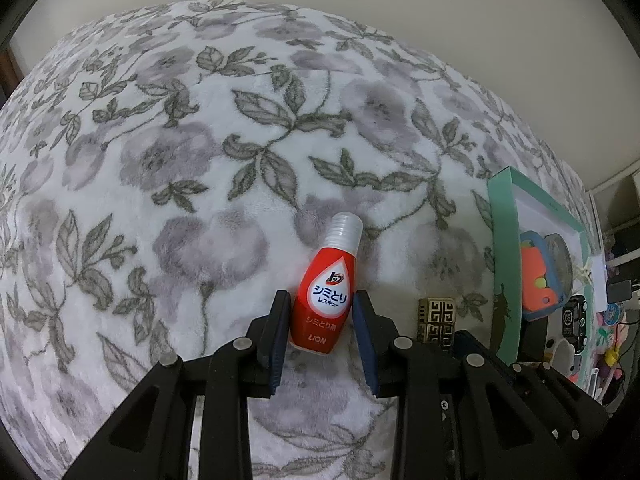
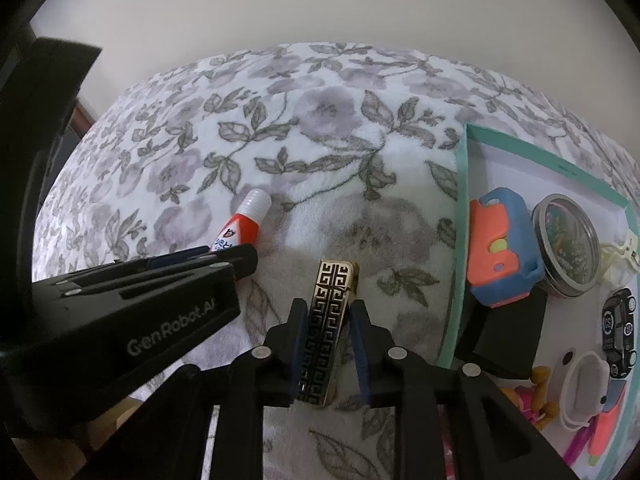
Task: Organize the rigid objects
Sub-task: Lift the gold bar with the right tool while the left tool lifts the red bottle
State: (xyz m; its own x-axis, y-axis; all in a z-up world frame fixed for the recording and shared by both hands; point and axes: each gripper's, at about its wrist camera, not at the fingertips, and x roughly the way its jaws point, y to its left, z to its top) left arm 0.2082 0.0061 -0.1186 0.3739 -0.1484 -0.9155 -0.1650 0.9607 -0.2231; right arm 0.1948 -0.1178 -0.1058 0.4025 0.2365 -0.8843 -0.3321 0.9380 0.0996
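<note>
Under both my tongs lies a soft blanket [image 1: 240,152] with grey flowers and green leaves, and it covers almost all that I see. On it, at my right side, stands a shallow box [image 2: 462,184] with a mint green rim and a white floor. Inside the box I see an orange and blue plastic case [image 2: 500,248], next to it a round tin [image 2: 568,248] with a clear lid, then a small black toy car [image 2: 619,332], and some more small toys at the near end that I cannot name surely.

My left gripper [image 1: 322,300] points down at a red bottle [image 1: 326,292] with a white label and a clear ribbed cap. The bottle lies on the blanket between the two blue pads; the jaws are narrow around its lower body and seem to touch it on both sides.

My right gripper [image 2: 328,312] has a black and gold patterned lighter [image 2: 330,312] between its pads. The jaws are almost closed on it and hold its lower half. The lighter is on the blanket, just left of the box, not inside it.
</note>
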